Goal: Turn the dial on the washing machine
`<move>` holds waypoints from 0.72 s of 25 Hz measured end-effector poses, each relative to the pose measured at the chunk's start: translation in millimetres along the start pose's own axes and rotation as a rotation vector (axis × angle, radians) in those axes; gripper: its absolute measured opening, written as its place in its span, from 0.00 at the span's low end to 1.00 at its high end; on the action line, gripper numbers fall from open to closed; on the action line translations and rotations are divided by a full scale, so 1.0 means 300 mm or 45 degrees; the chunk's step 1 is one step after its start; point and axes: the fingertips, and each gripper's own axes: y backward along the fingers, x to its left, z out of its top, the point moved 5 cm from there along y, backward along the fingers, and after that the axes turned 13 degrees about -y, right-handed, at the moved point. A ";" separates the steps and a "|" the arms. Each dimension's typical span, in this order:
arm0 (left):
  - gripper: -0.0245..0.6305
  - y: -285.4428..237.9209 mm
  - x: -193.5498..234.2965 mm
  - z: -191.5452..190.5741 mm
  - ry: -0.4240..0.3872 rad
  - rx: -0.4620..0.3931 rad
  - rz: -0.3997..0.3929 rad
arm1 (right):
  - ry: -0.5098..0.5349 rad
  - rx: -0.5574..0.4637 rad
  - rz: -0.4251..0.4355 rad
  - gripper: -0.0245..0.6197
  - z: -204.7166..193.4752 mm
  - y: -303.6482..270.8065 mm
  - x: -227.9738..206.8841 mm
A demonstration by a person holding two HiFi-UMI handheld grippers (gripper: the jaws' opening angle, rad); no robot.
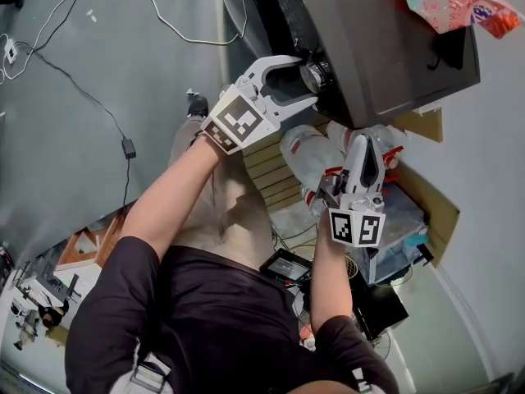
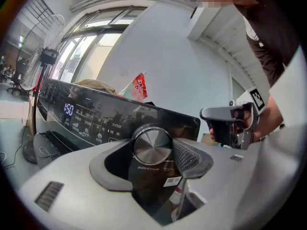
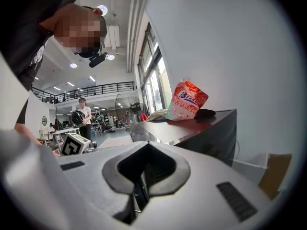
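The washing machine (image 1: 385, 48) is dark grey, with a glossy black control panel (image 2: 96, 114) that shows a lit display (image 2: 68, 109). Its round silver dial (image 2: 152, 145) sits on the front of the panel, and I also see the dial (image 1: 314, 74) from the head view. My left gripper (image 2: 148, 161) is open with the dial between its jaws. The right pad (image 2: 188, 158) lies against the dial's side, and a gap shows on the left. From the head view, the left gripper (image 1: 305, 79) reaches in from the left. My right gripper (image 1: 362, 142) is shut on nothing, held below the machine's front; its jaws (image 3: 147, 145) point past the machine's corner.
A red and pink pouch (image 1: 455, 2) lies on the machine's lid (image 3: 192, 123). Clear plastic bottles (image 1: 316, 154) and a cardboard box (image 1: 435, 203) stand on the floor under the right gripper. A cable with an adapter (image 1: 128, 147) runs over the grey floor. A standing fan (image 2: 48, 37) is behind the machine.
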 end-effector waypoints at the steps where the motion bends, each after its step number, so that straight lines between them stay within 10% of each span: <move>1: 0.42 0.000 0.001 -0.001 0.017 -0.002 -0.003 | -0.001 0.000 0.000 0.04 0.000 -0.001 0.000; 18: 0.42 0.007 0.013 -0.012 0.352 -0.044 -0.019 | -0.007 0.008 0.011 0.04 -0.004 -0.016 0.020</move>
